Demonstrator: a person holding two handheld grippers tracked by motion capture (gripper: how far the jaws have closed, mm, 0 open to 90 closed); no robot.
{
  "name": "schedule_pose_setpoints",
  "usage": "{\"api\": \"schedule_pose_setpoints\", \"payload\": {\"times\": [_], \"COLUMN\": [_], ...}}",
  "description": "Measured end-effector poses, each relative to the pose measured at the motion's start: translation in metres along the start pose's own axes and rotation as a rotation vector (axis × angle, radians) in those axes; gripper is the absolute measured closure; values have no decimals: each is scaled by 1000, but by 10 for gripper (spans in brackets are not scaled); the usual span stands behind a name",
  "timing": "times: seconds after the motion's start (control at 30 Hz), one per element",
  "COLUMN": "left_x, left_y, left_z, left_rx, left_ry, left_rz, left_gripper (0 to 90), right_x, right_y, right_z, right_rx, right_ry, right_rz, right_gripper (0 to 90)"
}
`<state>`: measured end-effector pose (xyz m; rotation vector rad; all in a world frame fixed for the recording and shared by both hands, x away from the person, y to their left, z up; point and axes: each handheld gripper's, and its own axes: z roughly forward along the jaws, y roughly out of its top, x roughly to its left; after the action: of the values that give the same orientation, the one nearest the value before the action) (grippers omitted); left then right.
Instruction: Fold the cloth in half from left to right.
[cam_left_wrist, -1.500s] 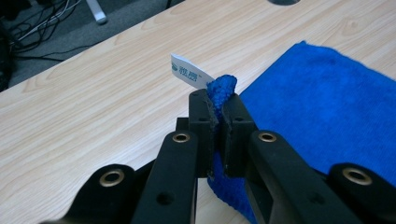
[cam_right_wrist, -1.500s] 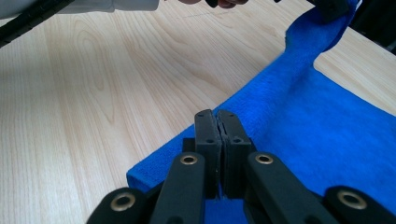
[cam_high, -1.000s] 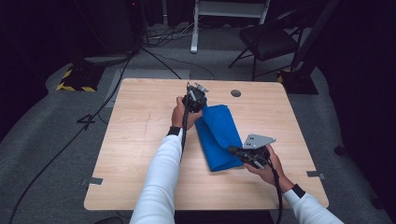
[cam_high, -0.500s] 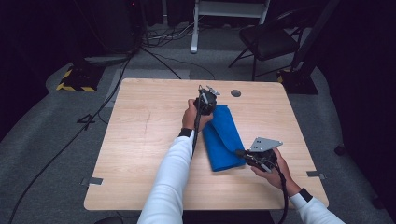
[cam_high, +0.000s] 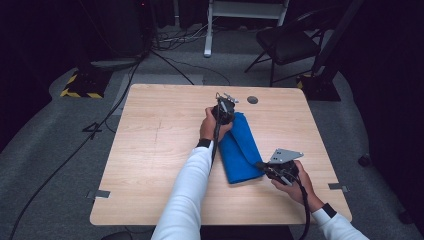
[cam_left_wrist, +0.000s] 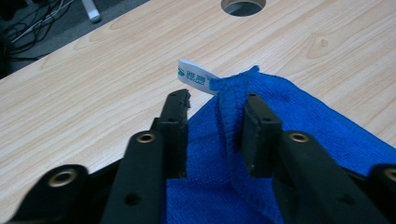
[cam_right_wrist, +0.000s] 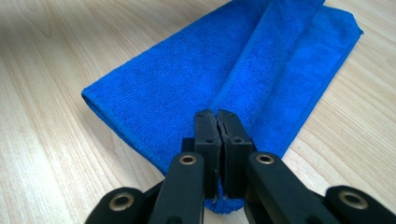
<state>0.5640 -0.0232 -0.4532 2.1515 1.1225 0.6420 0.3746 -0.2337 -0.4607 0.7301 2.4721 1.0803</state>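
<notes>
A blue cloth (cam_high: 242, 147) lies folded lengthwise on the wooden table (cam_high: 160, 140). My left gripper (cam_high: 226, 112) is at the cloth's far corner. In the left gripper view its jaws (cam_left_wrist: 217, 105) have just been opening and stand apart. The raised cloth edge (cam_left_wrist: 233, 93) with a white label (cam_left_wrist: 194, 77) stands between them and leans on the right jaw. At the cloth's near end my right gripper (cam_high: 261, 165) is shut on the corner. In the right gripper view its jaws (cam_right_wrist: 218, 119) are pressed together with blue cloth (cam_right_wrist: 187, 79) pinched beneath them.
A round hole (cam_high: 252, 99) sits in the tabletop just beyond the left gripper. Behind the table are a dark chair (cam_high: 287, 42), a white stand (cam_high: 220, 10), floor cables and a yellow-black striped block (cam_high: 80, 85). The table's left half is bare wood.
The left hand carried the cloth's far corner to the right, folding the cloth narrower, and its jaws have opened. The right hand stayed at the near corner, shut.
</notes>
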Motion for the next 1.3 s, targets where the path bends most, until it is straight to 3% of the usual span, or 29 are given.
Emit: {"api": "schedule_pose_setpoints", "payload": {"times": [0.17, 0.33, 0.47, 0.57, 0.63, 0.73, 0.83, 1.07, 1.17, 1.2, 1.23, 1.3], "left_x": [-1, -2, 2, 3, 4, 2, -2, -33, -44, -44, -51, -57], "left_y": [-1, 0, 1, 2, 1, -1, -11, -58, -79, -79, -94, -105], "left_z": [3, 5, -1, -5, -17, -34, -54, -88, -100, -100, -107, -113], "left_rx": [4, 7, -26, -33, -57, -83, -114, -95, -88, -88, -84, -76], "left_ry": [-6, 16, 5, 1, -18, -37, -104, -211, -251, -251, -272, -292], "left_rz": [5, -25, -69, -67, -56, -9, 43, 189, 218, 218, 233, 250], "left_gripper": [676, 452, 304, 252, 234, 221, 213, 200, 199, 196, 193, 192], "right_x": [-1, -5, -7, -7, -7, -10, -13, -19, -24, -26, -29, -33], "right_y": [-1, -4, -5, -6, -6, -8, -10, -13, -16, -18, -20, -24], "right_z": [-1, -2, -1, 0, 2, 4, 4, 4, 1, 0, -1, -1], "right_rx": [10, 14, 23, 30, 47, 59, 77, 104, 108, 109, 114, 122], "right_ry": [-6, -18, -21, -19, -26, -45, -56, -92, -105, -109, -115, -124], "right_rz": [10, 23, 34, 40, 42, 51, 64, 75, 90, 94, 98, 104], "right_gripper": [880, 879, 874, 864, 829, 770, 715, 521, 490, 481, 472, 465]}}
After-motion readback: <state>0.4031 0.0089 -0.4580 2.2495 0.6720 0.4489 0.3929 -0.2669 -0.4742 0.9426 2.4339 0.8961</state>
